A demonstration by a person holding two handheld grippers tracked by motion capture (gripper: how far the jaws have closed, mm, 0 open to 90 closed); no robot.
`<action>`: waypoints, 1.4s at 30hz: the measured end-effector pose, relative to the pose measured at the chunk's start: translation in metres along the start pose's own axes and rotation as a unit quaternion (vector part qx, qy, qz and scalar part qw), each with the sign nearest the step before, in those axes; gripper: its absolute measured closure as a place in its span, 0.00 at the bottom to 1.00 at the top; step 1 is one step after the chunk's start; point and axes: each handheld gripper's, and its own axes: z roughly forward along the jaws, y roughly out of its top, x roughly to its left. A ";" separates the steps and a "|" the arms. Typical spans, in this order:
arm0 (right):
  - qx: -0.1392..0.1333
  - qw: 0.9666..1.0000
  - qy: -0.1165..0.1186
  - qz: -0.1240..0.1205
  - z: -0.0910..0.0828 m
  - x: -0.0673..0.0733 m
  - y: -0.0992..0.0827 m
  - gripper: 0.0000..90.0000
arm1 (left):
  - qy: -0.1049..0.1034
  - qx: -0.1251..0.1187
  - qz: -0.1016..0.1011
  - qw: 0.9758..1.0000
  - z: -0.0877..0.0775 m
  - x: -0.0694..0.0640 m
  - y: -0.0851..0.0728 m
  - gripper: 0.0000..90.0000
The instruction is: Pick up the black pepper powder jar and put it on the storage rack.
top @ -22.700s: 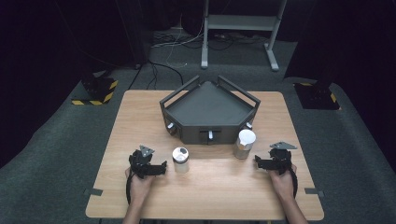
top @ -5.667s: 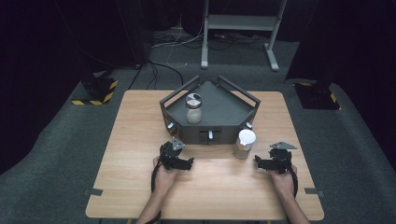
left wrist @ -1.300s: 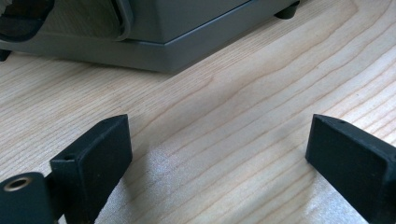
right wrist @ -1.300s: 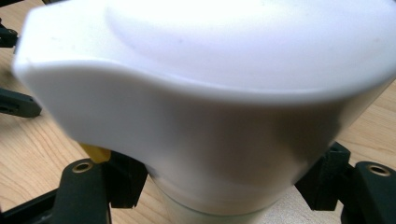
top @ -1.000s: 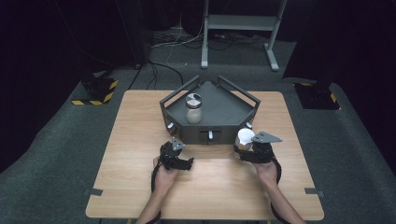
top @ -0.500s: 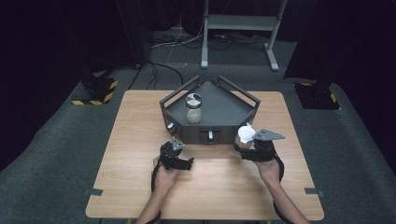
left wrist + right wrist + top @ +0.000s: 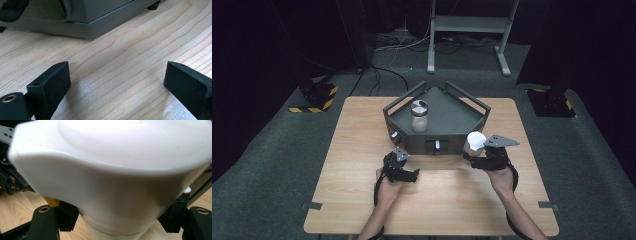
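My right gripper (image 7: 478, 154) is shut on a jar with a white lid (image 7: 475, 141), held just off the wooden table (image 7: 447, 200) in front of the tray's right corner. In the right gripper view the white-lidded jar (image 7: 110, 177) looms close, with a black jaw on each side of its body. A second jar with a grey lid (image 7: 419, 115) stands upright inside the dark three-cornered tray (image 7: 452, 115). My left gripper (image 7: 408, 173) rests on the table before the tray's left front, jaws open. In the left gripper view the left gripper (image 7: 117, 75) has bare wood between its jaws and the tray's base (image 7: 82, 22) ahead.
The tray has raised rails along its two back sides and small knobs on its front wall. On the carpet beyond the table are black and yellow striped blocks (image 7: 314, 96), cables and a metal stand (image 7: 467, 25). Bare wood lies around both hands.
The right gripper has risen a little with the white-lidded jar in it. The left gripper and the jar in the tray have stayed put.
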 end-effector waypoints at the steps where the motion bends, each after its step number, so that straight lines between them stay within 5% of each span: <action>1: -0.001 1.000 0.002 0.001 -0.001 0.000 0.001 0.34 | 0.000 0.000 0.000 1.000 0.000 0.000 0.000 0.08; 42: -0.034 0.999 0.028 -0.010 -0.016 -0.009 0.050 0.34 | 0.000 0.000 0.000 1.000 0.000 0.000 0.000 0.08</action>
